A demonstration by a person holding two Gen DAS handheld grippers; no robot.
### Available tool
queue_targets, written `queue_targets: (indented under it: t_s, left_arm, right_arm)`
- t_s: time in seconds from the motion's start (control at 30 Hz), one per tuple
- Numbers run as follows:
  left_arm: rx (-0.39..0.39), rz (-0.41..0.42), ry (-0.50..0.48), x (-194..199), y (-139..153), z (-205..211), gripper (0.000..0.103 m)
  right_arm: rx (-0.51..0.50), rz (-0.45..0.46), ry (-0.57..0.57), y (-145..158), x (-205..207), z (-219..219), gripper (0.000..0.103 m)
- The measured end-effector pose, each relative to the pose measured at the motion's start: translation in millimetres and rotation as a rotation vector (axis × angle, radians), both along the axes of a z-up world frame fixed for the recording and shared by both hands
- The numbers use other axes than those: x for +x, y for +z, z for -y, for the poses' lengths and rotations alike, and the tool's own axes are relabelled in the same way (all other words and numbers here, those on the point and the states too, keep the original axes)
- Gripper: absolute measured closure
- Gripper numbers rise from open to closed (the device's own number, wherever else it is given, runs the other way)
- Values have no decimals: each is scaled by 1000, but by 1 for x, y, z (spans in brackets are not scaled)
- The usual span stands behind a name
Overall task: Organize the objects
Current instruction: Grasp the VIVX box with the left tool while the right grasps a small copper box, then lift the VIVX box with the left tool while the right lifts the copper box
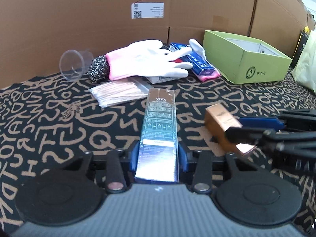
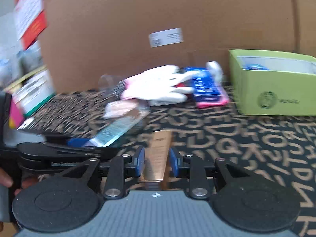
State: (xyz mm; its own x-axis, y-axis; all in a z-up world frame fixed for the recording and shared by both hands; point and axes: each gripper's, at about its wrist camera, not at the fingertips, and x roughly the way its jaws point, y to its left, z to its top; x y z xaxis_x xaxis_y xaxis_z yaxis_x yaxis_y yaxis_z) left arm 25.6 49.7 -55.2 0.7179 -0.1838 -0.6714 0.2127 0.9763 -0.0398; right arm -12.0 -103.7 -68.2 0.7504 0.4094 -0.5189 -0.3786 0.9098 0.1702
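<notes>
My left gripper (image 1: pixel 159 154) is shut on a long teal VIVX box (image 1: pixel 159 126) and holds it pointing forward above the patterned cloth. My right gripper (image 2: pixel 158 161) is shut on a slim copper box (image 2: pixel 159 152); it also shows in the left wrist view (image 1: pixel 223 126) at the right. The left gripper with the teal box (image 2: pixel 116 131) appears blurred at the left of the right wrist view. A green open box (image 1: pixel 246 59) stands at the back right, also in the right wrist view (image 2: pixel 276 85).
At the back lie a white and pink glove (image 1: pixel 146 61), a blue carton (image 1: pixel 193 59), a steel scourer (image 1: pixel 97 70), a clear plastic cup (image 1: pixel 72 65) and a pack of cotton swabs (image 1: pixel 118 93). A cardboard wall (image 1: pixel 98 29) closes the back.
</notes>
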Motion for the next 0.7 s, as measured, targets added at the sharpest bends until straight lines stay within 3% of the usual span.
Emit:
queue_targets:
  t_s: [0.13, 0.27, 0.47, 0.57, 0.6, 0.63, 0.7]
  left_arm:
    - [-20, -7, 9, -2, 2, -4, 62]
    - [-21, -2, 21, -3, 2, -7, 54]
    - [-36, -3, 30, -4, 3, -13, 54]
    - [-36, -2, 37, -5, 3, -15, 54]
    - [-40, -5, 38, -5, 3, -15, 54]
    - [-48, -8, 37, -6, 2, -16, 57]
    - [-61, -14, 26, -6, 3, -15, 61]
  right_arm:
    - [6, -3, 10, 2, 1, -4, 69]
    - [-14, -39, 50, -3, 6, -12, 66]
    - [-8, -23, 57, -4, 4, -23, 66]
    - [-49, -20, 44, -6, 8, -25, 60]
    - [-50, -19, 30, -7, 8, -24, 63]
    - [-32, -16, 16, -6, 8, -20, 76]
    - [-19, 3, -47, -3, 7, -10, 76]
